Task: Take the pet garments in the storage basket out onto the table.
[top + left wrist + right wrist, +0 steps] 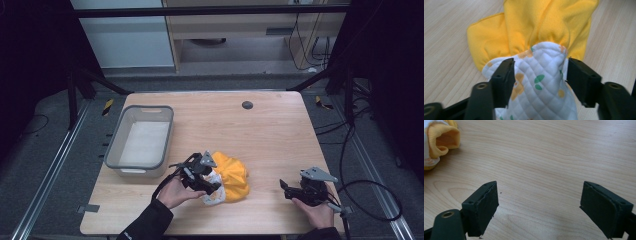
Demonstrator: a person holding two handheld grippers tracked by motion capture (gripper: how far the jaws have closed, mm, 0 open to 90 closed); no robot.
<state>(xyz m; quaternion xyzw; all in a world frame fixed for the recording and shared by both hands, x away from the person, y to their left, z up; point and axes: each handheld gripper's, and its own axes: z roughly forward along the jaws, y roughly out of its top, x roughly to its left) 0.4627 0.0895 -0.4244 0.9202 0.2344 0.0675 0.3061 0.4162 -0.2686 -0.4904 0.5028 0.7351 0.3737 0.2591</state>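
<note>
Handling a small yellow-and-white garment (229, 181) on the wooden table (270, 135), beside a grey bin (141, 142).

The table carries the bin at the person's left and the garment just to the right of it, near the front edge, probably so the cloth has only a short way to travel to the bin. The left gripper (204, 176) straddles the garment's quilted white end; the left gripper view shows the jaws spread, the cloth bulging between them, with the left pad touching and the right pad just clear, so the hold appears released. The right gripper (300, 191) rests well apart on bare wood, jaws wide and empty. The right gripper view alone shows a ribbed yellow cuff (444, 138).
</note>
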